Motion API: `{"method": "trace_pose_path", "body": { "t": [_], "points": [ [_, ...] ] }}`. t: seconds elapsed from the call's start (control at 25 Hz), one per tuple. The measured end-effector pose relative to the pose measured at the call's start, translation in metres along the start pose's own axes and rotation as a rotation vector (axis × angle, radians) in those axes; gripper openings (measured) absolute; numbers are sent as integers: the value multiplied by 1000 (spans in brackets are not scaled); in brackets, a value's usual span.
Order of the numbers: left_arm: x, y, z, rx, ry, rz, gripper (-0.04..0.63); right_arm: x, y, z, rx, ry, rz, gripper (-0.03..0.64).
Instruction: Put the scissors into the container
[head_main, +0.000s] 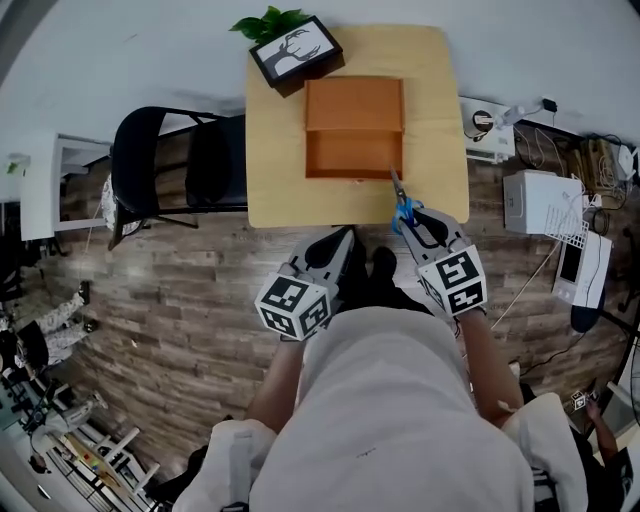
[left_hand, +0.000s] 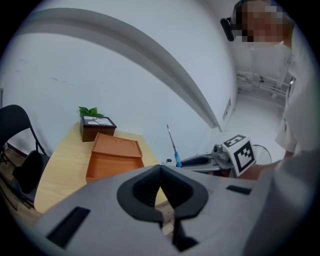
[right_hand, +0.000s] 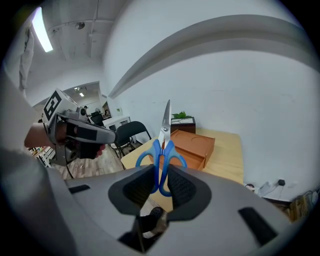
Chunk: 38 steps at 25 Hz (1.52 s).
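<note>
The pick-up looks done: the scissors (right_hand: 161, 150) are off the bench (head_main: 278, 150), blue handles pinched between the jaws of the right gripper (right_hand: 160, 182), blades pointing up, just off the orange container's (head_main: 354, 140) front right corner. Carrying them over and releasing remains. The left gripper (left_hand: 161, 187), nearer the person than the container, has its jaws pressed together on nothing.

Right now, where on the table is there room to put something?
The table is bare left of the orange container and in front of it. Crowded: the back left corner with the framed picture, the front right with the held scissors.
</note>
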<state>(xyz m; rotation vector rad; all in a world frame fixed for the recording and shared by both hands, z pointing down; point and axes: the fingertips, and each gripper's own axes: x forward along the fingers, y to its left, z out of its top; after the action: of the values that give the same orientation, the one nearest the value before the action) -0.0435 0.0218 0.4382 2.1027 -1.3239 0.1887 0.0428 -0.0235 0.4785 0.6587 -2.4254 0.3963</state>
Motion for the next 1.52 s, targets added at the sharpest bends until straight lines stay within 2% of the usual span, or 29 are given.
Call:
{"method": "trace_pose_path", "body": {
  "t": [0.4, 0.72, 0.92, 1.52],
  "points": [
    [24, 57, 41, 17, 11, -46, 6, 50, -19, 32, -77, 69, -51, 80],
    [45, 93, 61, 37, 41, -109, 6, 85, -33, 37, -88, 132, -83, 80],
    [59, 112, 65, 45, 68, -147, 5, 106, -40, 34, -144, 176, -88, 80],
    [81, 122, 57, 55, 153, -228, 5, 140, -55, 6, -367, 329, -85, 80]
  ]
}}
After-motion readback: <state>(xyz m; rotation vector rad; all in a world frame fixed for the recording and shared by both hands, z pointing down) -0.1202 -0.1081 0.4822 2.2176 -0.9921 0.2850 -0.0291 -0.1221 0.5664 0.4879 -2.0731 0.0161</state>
